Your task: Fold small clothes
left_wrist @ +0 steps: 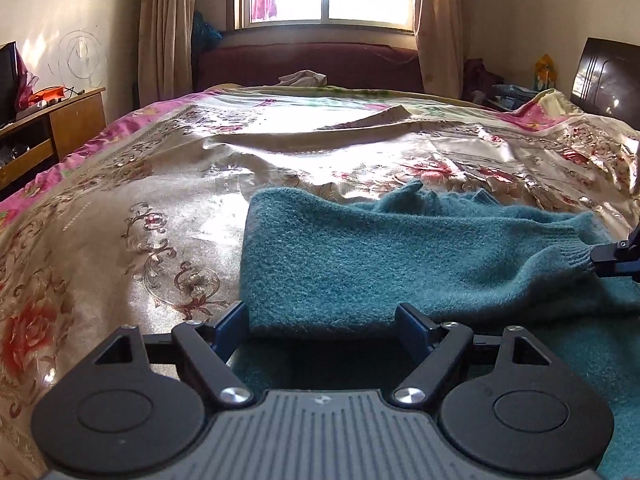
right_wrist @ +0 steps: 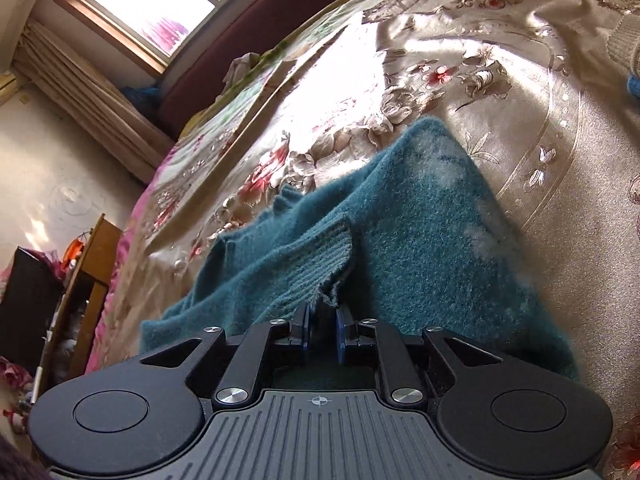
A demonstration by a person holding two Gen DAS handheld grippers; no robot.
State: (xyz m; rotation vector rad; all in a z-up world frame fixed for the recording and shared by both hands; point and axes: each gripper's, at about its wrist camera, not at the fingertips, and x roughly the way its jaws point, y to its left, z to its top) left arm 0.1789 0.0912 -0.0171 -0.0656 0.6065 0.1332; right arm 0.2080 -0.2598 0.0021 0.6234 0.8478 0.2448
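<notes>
Teal sweater (left_wrist: 360, 264) lay partly folded on the floral bedspread (left_wrist: 120, 200).
The left hand-held gripper (left_wrist: 324, 320) stood wide apart at the sweater's folded edge, gripping nothing. The right hand-held gripper (right_wrist: 322, 326) was narrowly parted, pads just clear of the ribbed cuff (right_wrist: 320, 264).

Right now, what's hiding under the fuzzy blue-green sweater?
Under the teal sweater you can see the shiny flowered bedspread spreading out all around it. The sweater is folded over itself, so whatever lies beneath its middle stays covered.
</notes>
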